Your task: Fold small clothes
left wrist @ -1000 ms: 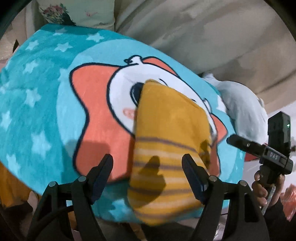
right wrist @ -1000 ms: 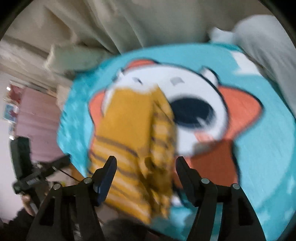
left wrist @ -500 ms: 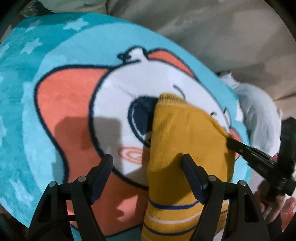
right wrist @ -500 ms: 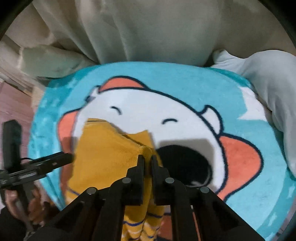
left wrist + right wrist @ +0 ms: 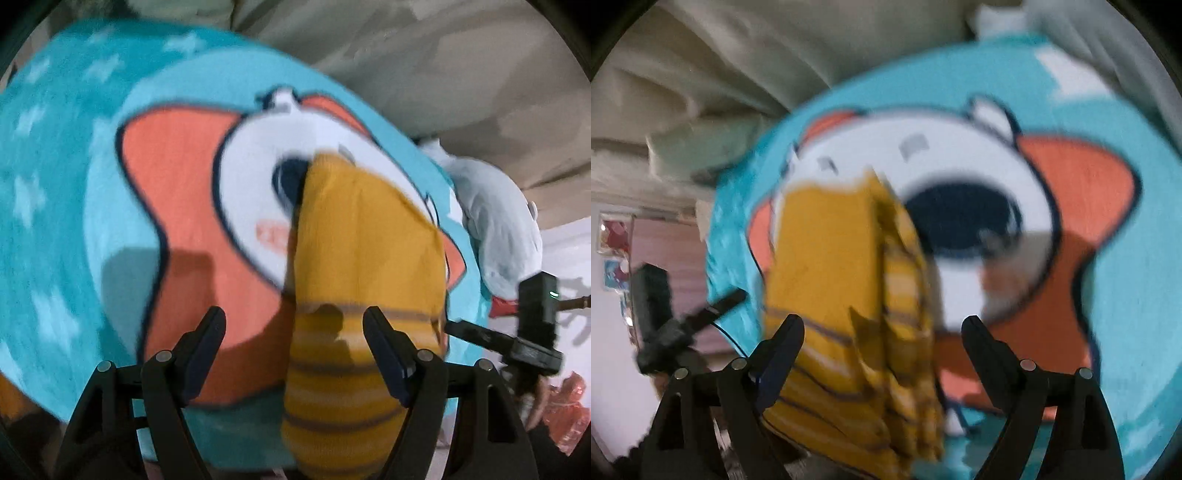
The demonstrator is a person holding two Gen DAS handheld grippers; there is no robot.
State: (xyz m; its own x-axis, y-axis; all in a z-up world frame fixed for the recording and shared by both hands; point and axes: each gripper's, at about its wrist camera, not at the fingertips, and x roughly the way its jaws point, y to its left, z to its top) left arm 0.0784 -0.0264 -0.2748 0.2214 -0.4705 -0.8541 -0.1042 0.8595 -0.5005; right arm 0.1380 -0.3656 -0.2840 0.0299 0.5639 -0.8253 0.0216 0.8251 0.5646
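While both views are blurred, the main facts read clearly enough. On the left, the left hand-held gripper [image 5: 295, 354] stands released, its jaws set wide and empty; the near left jaw hangs over the orange part of the cartoon-print blanket [image 5: 74, 206], the right jaw over the striped end of the yellow garment [image 5: 362, 266]. No pad presses on the cloth. The yellow garment lies folded on the blanket, its plain mustard part reaching over the white cartoon face, its striped part nearest the camera. Further right, the right hand-held gripper [image 5: 882, 343] is also released: its jaws have just been opening and now stand far apart, with the garment's loose striped folds showing between them but untouched by either pad. A pale grey cloth [image 5: 495, 229] lies at the blanket's right edge, beside beige bedding [image 5: 424, 66].
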